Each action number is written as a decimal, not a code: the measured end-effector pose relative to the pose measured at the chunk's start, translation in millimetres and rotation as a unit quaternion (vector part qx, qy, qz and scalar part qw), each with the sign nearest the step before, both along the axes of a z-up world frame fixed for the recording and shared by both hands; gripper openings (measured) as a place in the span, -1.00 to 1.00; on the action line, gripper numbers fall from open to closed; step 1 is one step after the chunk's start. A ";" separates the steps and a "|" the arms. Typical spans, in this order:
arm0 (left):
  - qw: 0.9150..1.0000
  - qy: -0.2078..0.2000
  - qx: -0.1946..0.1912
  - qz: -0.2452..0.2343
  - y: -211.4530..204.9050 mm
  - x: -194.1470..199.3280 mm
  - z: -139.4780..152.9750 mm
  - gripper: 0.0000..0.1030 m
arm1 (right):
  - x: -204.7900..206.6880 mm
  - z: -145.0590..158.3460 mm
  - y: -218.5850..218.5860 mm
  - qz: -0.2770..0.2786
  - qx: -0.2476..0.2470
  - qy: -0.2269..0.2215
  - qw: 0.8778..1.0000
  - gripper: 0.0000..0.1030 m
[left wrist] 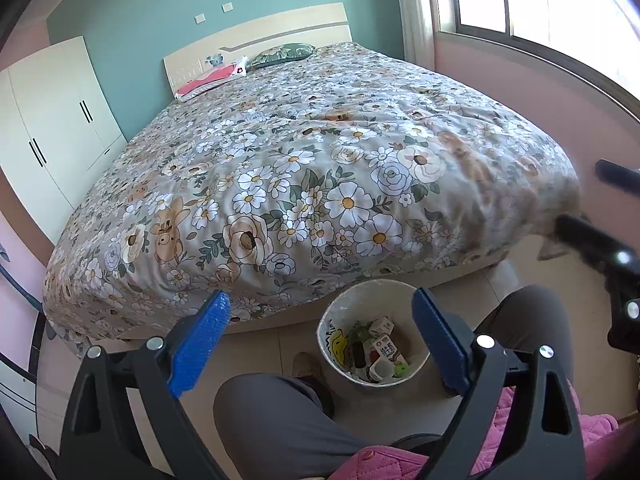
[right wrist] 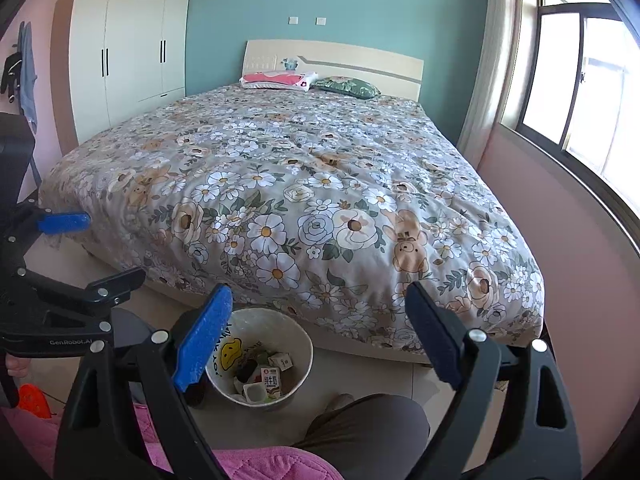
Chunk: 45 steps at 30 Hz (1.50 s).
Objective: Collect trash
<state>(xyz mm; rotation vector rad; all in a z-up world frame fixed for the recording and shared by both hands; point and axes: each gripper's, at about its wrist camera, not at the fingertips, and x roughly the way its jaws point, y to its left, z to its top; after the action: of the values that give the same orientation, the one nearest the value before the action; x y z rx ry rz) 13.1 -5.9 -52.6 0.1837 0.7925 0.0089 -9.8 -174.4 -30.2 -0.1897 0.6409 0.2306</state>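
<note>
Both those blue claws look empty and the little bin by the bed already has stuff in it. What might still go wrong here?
1. The trash bin stands on the floor between the person's knees; a shifting leg might tip it and spill the milk carton and other scraps.
2. Both the left gripper and right gripper are open and empty, so any trash left out of view could be missed.
3. The floral quilt overhangs near the bin and might snag a finger.

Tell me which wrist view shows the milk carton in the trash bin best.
The right wrist view: the milk carton faces the camera upright, its label clear inside the bin. The left wrist view shows the same carton tilted and partly overlapped by other trash.
</note>
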 end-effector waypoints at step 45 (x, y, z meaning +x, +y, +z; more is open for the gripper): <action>0.999 0.006 0.027 -0.026 -15.7 -3.0 -7.2 0.82 | 0.2 -6.7 0.9 0.003 0.001 0.012 1.000 0.68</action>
<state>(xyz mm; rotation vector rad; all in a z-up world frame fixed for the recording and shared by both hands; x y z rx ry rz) 10.1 -21.5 -59.8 0.2558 0.8005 -0.0191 -9.6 -173.5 -36.9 -0.1876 0.6630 0.2400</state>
